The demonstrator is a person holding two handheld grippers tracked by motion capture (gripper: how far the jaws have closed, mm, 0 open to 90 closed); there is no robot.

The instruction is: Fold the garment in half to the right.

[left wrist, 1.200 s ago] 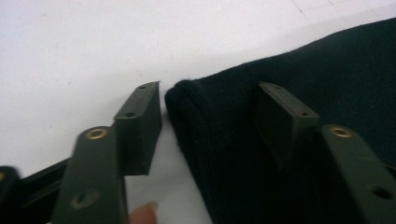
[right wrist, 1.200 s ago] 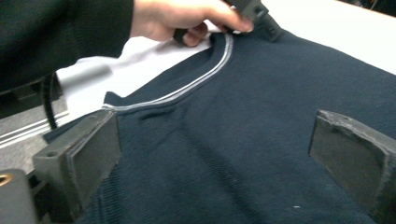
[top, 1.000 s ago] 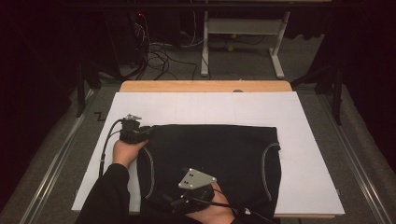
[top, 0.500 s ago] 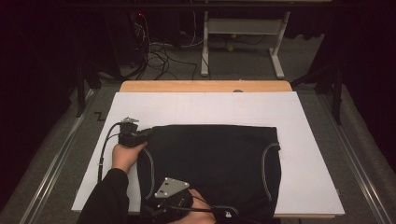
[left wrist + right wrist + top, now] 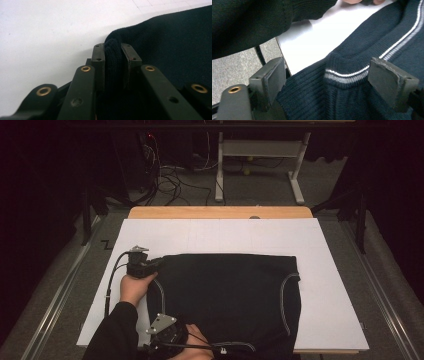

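Garment (image 5: 225,292): a dark knit piece with thin pale stripes, lying flat on the white sheet (image 5: 220,232) toward the near edge of the table, its near hem hanging over that edge. The left gripper (image 5: 150,266) is clenched on its far left corner; in the left gripper view a fold of ribbed cloth (image 5: 113,65) is squeezed between the two pads. The right gripper (image 5: 172,340) sits at the near left edge with its jaws spread; they have just been opening a little after closing, and in the right gripper view the striped ribbed band (image 5: 344,77) lies between the pads without being pressed.

The near part of the garment is cut off by the frame, and a dark sleeve (image 5: 112,332) covers the sheet's near left corner. The right jaw tips are hard to make out from above.

The sheet covers a wooden tabletop (image 5: 220,212). Behind it are grey floor, tangled cables (image 5: 165,180) and a white frame (image 5: 260,150) in a dim room.
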